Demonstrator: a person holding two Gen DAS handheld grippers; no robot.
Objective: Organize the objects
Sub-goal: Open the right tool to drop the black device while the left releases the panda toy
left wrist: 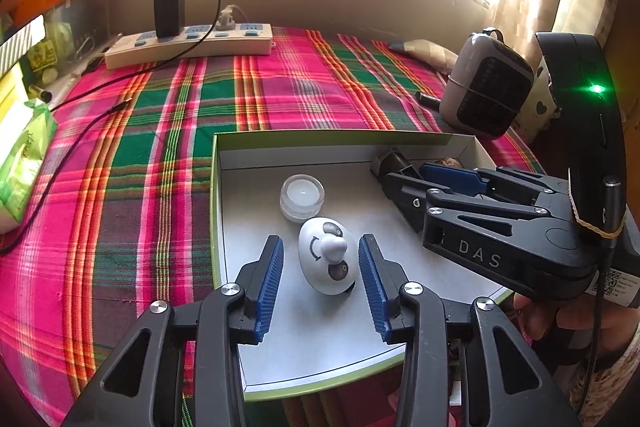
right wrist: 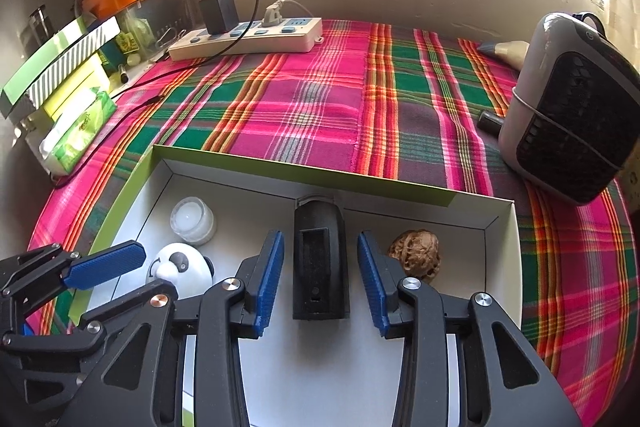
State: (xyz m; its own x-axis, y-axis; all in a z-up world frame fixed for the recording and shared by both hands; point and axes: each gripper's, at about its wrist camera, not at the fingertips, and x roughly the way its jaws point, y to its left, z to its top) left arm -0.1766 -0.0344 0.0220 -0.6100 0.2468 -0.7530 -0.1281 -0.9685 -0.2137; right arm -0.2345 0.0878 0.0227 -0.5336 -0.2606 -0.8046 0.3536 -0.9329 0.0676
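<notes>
Inside the green-edged box (right wrist: pixel 304 173), both tools stand parted over items set down, holding nothing.
Left gripper (left wrist: pixel 321 269) straddles the panda egg (left wrist: pixel 326 257), pads clear of it, a candle (left wrist: pixel 302 195) at twelve o'clock; right gripper (right wrist: pixel 321 277) brackets the black block (right wrist: pixel 319 263), a walnut (right wrist: pixel 416 254) at two o'clock. Best to lift straight back and up, so neither pad nudges its piece.

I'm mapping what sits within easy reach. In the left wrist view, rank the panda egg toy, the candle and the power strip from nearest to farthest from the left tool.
1. Panda egg toy: in the box, between the open pads of the left tool, untouched.
2. Candle: in the box, just beyond the toy.
3. Power strip: far back on the plaid cloth, by the wall.
</notes>
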